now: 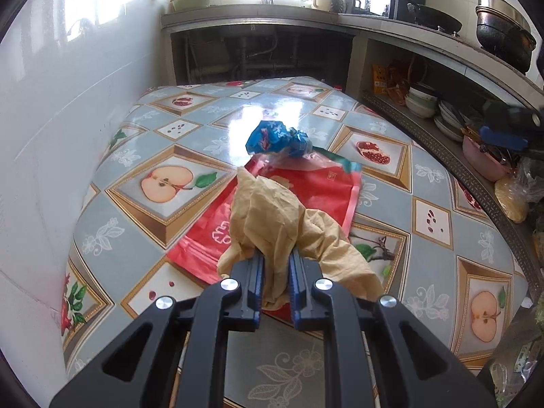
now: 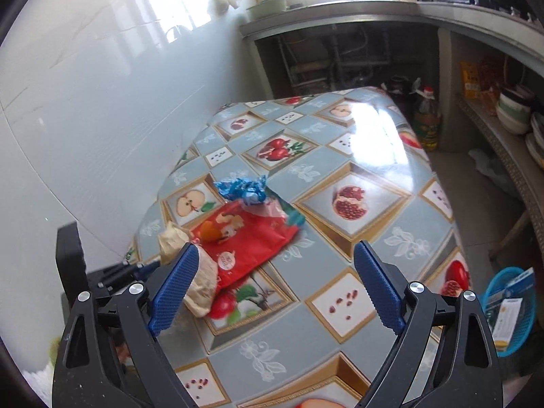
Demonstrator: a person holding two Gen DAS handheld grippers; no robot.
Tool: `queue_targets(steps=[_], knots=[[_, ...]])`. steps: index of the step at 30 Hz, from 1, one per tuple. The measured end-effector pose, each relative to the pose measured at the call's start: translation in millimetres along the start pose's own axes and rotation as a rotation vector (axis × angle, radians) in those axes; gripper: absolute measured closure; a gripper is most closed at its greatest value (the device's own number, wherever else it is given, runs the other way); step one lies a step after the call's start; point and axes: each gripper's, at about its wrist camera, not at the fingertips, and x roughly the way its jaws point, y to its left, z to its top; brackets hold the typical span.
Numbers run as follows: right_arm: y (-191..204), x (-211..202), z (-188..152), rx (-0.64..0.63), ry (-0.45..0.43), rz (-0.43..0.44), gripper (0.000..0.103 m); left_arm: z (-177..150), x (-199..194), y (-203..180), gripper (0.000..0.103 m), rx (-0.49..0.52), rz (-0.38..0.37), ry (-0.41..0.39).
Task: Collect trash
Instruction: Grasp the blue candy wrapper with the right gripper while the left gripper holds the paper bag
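My left gripper [image 1: 277,255] is shut on a crumpled tan paper bag [image 1: 272,214], which bulges up above the jaws and hangs a little over the table. Under it lies a flat red plastic bag [image 1: 319,187] on the fruit-patterned tablecloth [image 1: 176,129]. A crumpled blue wrapper [image 1: 277,137] rests at the red bag's far end. In the right wrist view my right gripper [image 2: 275,265] stands open above the table with nothing between its fingers. The tan bag [image 2: 200,289] shows beside its left finger, with the red bag [image 2: 251,241] and the blue wrapper [image 2: 246,190] beyond.
A white tiled wall [image 1: 51,119] borders the table's left side. A counter with pots [image 1: 503,34] and a shelf of bowls [image 1: 421,102] run along the right. An oil bottle [image 2: 426,119] stands on the floor past the table. A blue basket [image 2: 510,312] sits low at the right.
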Motion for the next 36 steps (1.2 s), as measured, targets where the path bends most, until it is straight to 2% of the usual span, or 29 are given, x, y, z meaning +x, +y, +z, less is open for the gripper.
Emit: queue_targets(steps=[7, 12, 21, 23, 26, 34, 36], knots=[[3.3, 63.4, 40.6, 0.138, 0.143, 0.159, 0.019, -16.8, 0.2, 3.1, 0.091, -0.038, -0.028, 0.021], [18.0, 107.0, 57.0, 0.160, 0.245, 0.189, 0.019, -27.5, -1.4, 6.2, 0.091, -0.051, -0.044, 0.033], [35.9, 176.6, 81.5, 0.162, 0.361, 0.094, 0.016, -29.6, -0.9, 9.2, 0.091, -0.066, -0.064, 0.036], [40.3, 188.8, 82.5, 0.133, 0.382, 0.050, 0.016, -29.5, -0.6, 9.8, 0.091, -0.070, -0.069, 0.037], [43.7, 203.5, 81.4, 0.093, 0.401, -0.004, 0.015, -29.4, -0.6, 11.5, 0.091, -0.078, -0.076, 0.037], [47.4, 230.0, 74.0, 0.019, 0.433, -0.073, 0.016, -28.5, -0.7, 13.6, 0.091, -0.096, -0.089, 0.042], [45.1, 230.0, 72.4, 0.012, 0.430, -0.085, 0.021, -27.8, -0.8, 13.5, 0.091, -0.099, -0.090, 0.041]])
